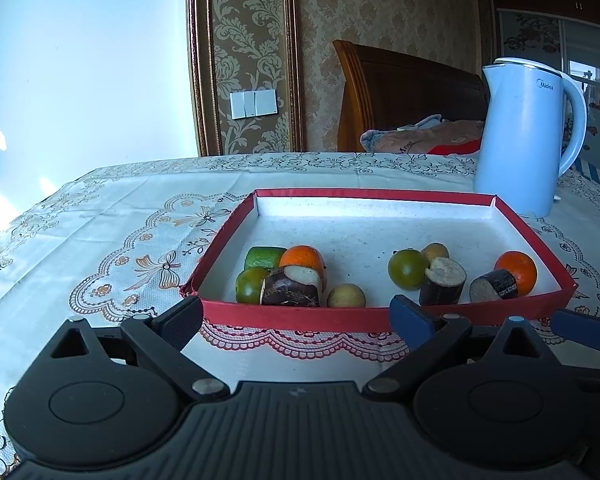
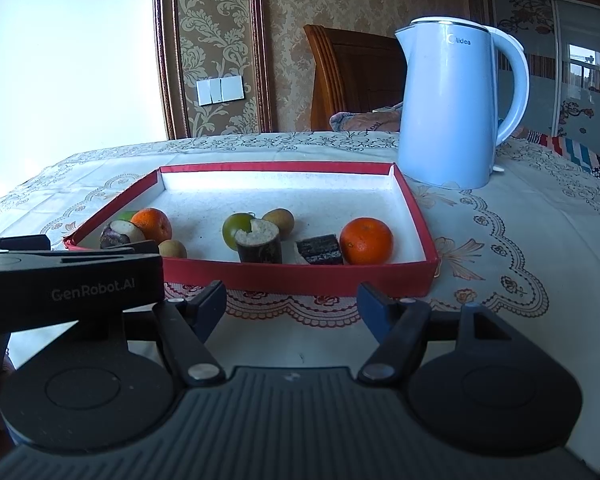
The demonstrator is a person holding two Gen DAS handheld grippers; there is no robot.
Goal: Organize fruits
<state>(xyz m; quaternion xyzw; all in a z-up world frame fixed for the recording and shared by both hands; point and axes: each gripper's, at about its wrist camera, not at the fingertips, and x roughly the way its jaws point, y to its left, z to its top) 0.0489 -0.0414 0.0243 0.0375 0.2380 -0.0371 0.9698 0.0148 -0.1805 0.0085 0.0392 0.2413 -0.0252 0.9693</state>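
A shallow red box [image 1: 296,314] [image 2: 300,276] with a white floor sits on the tablecloth. It holds two oranges [image 1: 518,272] [image 2: 366,241], green fruits [image 1: 407,269] [image 2: 238,227], small tan fruits [image 1: 346,295] [image 2: 280,219] and dark sugarcane pieces [image 1: 290,286] [image 2: 260,242]. One group lies at the box's left, one at its right. My left gripper [image 1: 296,318] is open and empty just in front of the box's near wall. My right gripper [image 2: 292,304] is open and empty, also in front of the near wall. The left gripper's body [image 2: 68,280] shows at the left of the right wrist view.
A light blue electric kettle [image 1: 528,136] [image 2: 452,100] stands behind the box's right far corner. The table wears a white patterned cloth [image 1: 100,240] [image 2: 520,240]. A wooden bed headboard [image 1: 404,96] and a wall are beyond the table.
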